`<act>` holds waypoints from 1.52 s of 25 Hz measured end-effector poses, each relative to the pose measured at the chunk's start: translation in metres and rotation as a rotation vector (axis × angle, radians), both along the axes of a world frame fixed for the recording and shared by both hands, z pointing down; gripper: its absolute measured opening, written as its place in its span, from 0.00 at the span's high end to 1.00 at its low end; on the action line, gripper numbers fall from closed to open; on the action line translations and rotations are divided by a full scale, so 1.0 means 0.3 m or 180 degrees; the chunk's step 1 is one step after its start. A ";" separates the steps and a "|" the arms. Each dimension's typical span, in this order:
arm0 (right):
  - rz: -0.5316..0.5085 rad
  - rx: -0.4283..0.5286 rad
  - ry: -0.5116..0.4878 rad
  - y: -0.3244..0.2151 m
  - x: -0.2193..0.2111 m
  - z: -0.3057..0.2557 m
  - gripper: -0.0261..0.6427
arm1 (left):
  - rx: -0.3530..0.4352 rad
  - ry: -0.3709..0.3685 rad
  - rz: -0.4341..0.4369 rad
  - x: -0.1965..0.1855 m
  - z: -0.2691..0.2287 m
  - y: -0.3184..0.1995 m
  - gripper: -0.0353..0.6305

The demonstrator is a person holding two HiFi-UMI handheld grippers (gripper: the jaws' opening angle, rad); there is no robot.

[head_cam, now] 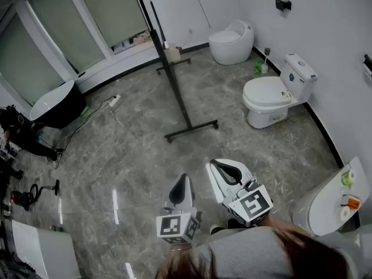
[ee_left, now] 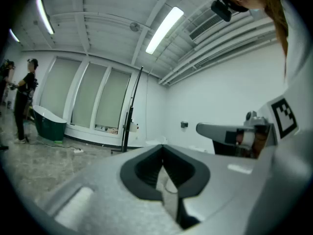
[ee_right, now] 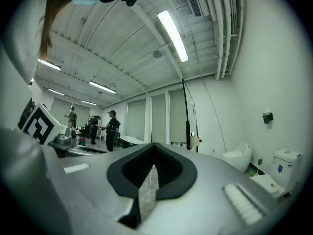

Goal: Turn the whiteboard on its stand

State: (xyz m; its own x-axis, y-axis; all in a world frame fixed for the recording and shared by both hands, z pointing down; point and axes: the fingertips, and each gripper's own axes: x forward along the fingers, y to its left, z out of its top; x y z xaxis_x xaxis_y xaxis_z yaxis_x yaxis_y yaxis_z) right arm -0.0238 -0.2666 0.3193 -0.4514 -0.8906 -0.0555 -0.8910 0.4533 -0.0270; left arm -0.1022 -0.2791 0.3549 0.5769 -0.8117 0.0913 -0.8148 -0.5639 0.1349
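Observation:
The whiteboard stand [head_cam: 172,77] is a tall black frame on two floor bars, seen edge-on in the middle of the grey tiled floor, well ahead of both grippers. In the left gripper view the whiteboard stand [ee_left: 128,126] is a dark upright post, and the right gripper view shows the whiteboard stand [ee_right: 187,126] as one too. My left gripper [head_cam: 181,180] [ee_left: 163,149] is held low in front of the person, shut and empty. Beside it my right gripper [head_cam: 224,167] [ee_right: 153,146] is also shut on nothing. Both point level toward the stand.
A white toilet [head_cam: 270,97] stands right of the stand, another toilet [head_cam: 232,39] at the back wall. A black bathtub [head_cam: 55,106] sits at left, with a power strip [head_cam: 114,100] on the floor. A white basin [head_cam: 334,199] is at near right. A person [ee_left: 24,102] stands at far left.

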 end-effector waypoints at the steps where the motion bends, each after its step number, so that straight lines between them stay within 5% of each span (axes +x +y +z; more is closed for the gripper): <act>1: 0.0006 -0.0017 0.0032 0.002 0.003 0.000 0.96 | 0.0004 -0.0001 0.0000 0.001 0.003 0.002 0.95; 14: -0.0014 0.0066 0.0022 0.028 0.007 -0.016 0.96 | -0.0038 -0.0014 0.0086 0.014 0.054 0.035 0.95; 38: -0.0257 -0.0016 -0.0037 -0.070 0.108 0.047 0.96 | 0.0046 -0.0017 -0.0177 0.097 0.078 -0.034 0.95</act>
State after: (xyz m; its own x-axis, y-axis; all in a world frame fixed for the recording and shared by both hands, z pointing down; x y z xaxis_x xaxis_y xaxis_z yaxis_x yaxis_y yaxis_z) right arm 0.0086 -0.2877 0.3335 -0.5211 -0.8516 -0.0567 -0.8511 0.5235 -0.0396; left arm -0.0732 -0.2894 0.3784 0.5304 -0.8437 0.0824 -0.8456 -0.5196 0.1226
